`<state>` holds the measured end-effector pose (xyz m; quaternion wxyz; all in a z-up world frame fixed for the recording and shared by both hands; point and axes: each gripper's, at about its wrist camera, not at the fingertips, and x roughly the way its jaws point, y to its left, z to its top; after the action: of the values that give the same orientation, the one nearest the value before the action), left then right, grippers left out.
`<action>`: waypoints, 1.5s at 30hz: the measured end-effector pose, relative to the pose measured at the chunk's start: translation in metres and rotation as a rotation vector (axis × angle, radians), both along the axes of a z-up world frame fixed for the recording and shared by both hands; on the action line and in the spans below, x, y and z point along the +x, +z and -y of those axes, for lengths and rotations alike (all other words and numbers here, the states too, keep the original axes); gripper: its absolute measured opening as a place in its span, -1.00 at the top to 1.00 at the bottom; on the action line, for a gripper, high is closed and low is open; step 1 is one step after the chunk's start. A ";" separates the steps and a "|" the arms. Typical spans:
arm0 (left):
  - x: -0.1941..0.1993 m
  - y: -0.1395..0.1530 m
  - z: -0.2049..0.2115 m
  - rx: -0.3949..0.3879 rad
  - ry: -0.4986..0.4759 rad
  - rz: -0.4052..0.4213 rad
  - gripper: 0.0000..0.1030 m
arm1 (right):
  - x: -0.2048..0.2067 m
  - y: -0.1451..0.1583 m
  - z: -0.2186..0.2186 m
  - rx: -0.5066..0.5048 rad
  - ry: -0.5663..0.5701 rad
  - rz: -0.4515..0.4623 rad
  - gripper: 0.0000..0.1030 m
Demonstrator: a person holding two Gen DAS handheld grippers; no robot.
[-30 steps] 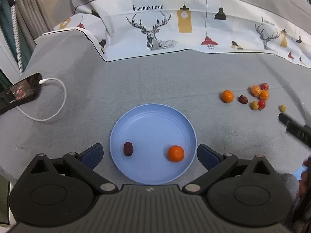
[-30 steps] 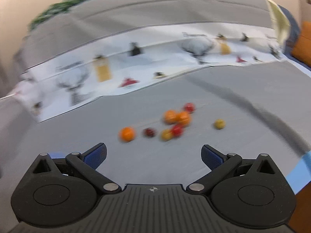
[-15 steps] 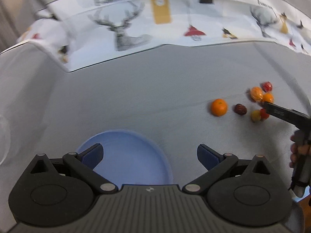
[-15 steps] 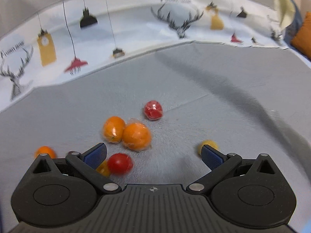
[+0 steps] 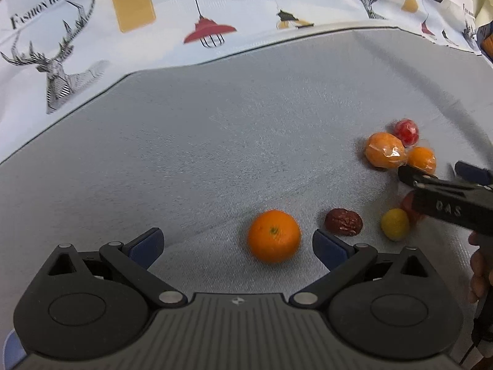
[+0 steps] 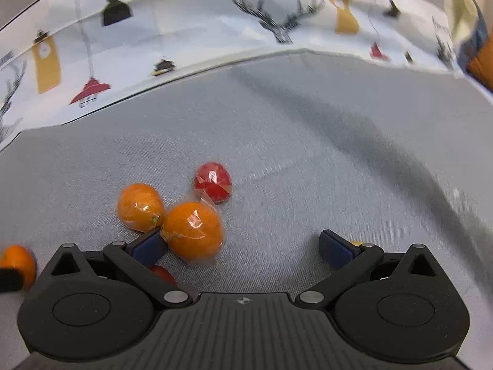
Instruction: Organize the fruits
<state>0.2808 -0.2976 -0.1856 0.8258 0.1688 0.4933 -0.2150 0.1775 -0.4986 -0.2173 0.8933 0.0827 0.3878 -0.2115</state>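
Loose fruit lies on a grey cloth. A bare orange point(image 5: 274, 236) sits between the fingers of my open left gripper point(image 5: 237, 243), closer to the right finger. Beside it lie a dried red date point(image 5: 343, 222) and a small yellow fruit point(image 5: 395, 224). My right gripper point(image 5: 437, 172) comes in from the right, open, over a red tomato point(image 5: 407, 204). In the right wrist view my right gripper point(image 6: 243, 246) is open, with a wrapped orange point(image 6: 192, 234) against its left finger. A second wrapped orange point(image 6: 140, 206) and a wrapped red fruit point(image 6: 212, 182) lie just beyond.
A white printed sheet point(image 5: 215, 9) with deer and lamps borders the far side of the grey cloth point(image 5: 215, 141). A person's hand point(image 5: 479, 271) holds the right gripper at the right edge. An orange cushion point(image 6: 482, 58) shows at the far right.
My left gripper has left the blue plate and moved right to the bare orange; the plate is out of view. My right gripper has closed in on the wrapped oranges.
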 end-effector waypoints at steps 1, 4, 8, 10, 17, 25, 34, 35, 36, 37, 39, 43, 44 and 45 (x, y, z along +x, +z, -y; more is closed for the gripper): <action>0.003 -0.003 0.001 0.007 -0.003 -0.003 -0.99 | 0.000 0.000 -0.001 -0.014 0.019 0.004 -0.98; 0.013 -0.016 0.005 0.050 -0.014 -0.047 -0.99 | 0.001 0.001 0.000 0.023 0.068 0.019 -0.79; 0.009 -0.005 -0.002 -0.034 -0.039 -0.029 0.27 | 0.004 0.008 -0.013 -0.014 0.149 -0.012 0.25; 0.005 0.001 0.000 0.000 -0.075 0.010 0.26 | 0.000 0.015 -0.009 0.057 0.102 0.010 0.25; -0.011 0.025 -0.024 -0.032 -0.048 -0.009 0.26 | -0.053 0.071 -0.018 0.076 -0.023 0.158 0.25; -0.084 0.108 -0.087 -0.099 0.011 0.020 0.26 | -0.145 0.135 -0.099 0.158 0.179 0.222 0.25; -0.171 0.177 -0.180 -0.123 0.101 0.078 0.26 | -0.221 0.178 -0.202 0.271 0.343 0.219 0.24; -0.178 0.182 -0.189 -0.127 0.111 0.080 0.26 | -0.227 0.182 -0.209 0.270 0.349 0.222 0.24; -0.185 0.185 -0.197 -0.130 0.118 0.081 0.26 | -0.235 0.187 -0.217 0.265 0.353 0.229 0.24; -0.193 0.190 -0.205 -0.133 0.123 0.084 0.26 | -0.241 0.191 -0.224 0.260 0.357 0.233 0.24; -0.207 0.196 -0.219 -0.139 0.128 0.093 0.26 | -0.254 0.198 -0.237 0.254 0.368 0.247 0.24; -0.233 0.206 -0.242 -0.163 0.135 0.101 0.26 | -0.276 0.208 -0.261 0.209 0.402 0.282 0.24; -0.239 0.208 -0.246 -0.169 0.136 0.103 0.26 | -0.279 0.209 -0.266 0.204 0.409 0.286 0.24; -0.244 0.209 -0.249 -0.176 0.138 0.105 0.26 | -0.284 0.210 -0.271 0.201 0.418 0.291 0.24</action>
<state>0.0364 -0.0483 0.0237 0.8750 0.0722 0.4390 -0.1908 -0.1061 -0.2279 -0.0070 0.9511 0.1188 0.2833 0.0309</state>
